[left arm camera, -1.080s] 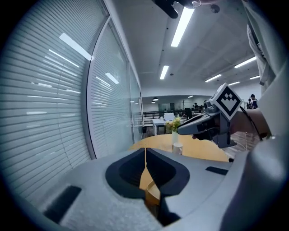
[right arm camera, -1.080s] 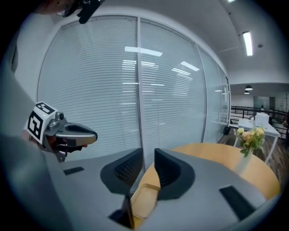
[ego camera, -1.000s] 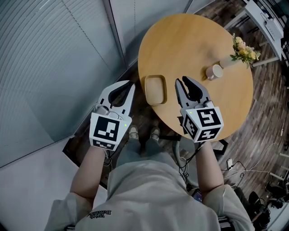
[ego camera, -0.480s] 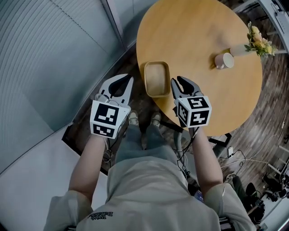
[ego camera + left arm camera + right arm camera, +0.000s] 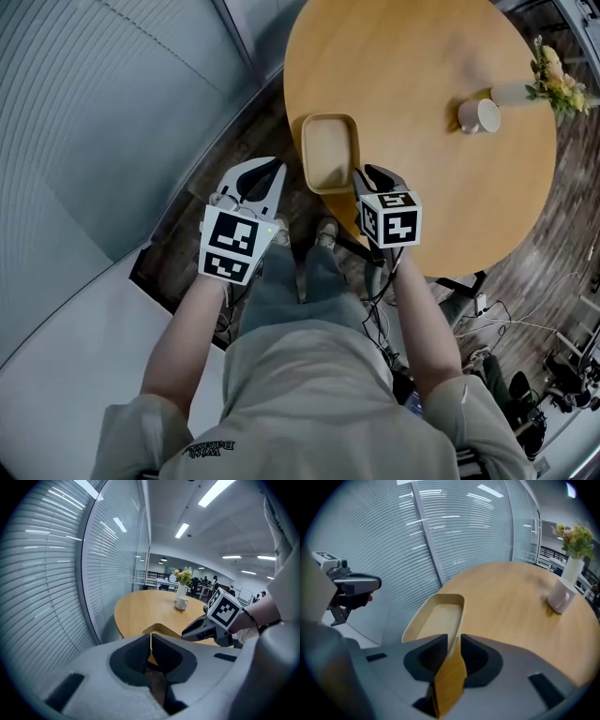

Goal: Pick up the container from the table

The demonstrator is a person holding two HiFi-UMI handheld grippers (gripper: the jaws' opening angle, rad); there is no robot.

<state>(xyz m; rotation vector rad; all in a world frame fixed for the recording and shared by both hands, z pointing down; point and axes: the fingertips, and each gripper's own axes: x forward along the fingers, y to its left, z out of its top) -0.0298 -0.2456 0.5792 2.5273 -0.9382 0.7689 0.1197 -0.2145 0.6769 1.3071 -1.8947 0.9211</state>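
Now, right claw (image 5: pixel 368 175) pinching container (image 5: pixel 330 150) wall, left claw (image 5: pixel 265 170) pressed together, beside table (image 5: pixel 422 84).

The head view looks steeply down on the round table (image 5: pixel 412 75) from high above, while both gripper views skim close across it from its near edge, all sharing the container (image 5: pixel 330 155).

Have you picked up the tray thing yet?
Done: the right gripper is shut on the container's near wall. In hand: the lift. I cannot tell if it has left the table. Left: raising it clear. The left gripper is shut and empty.
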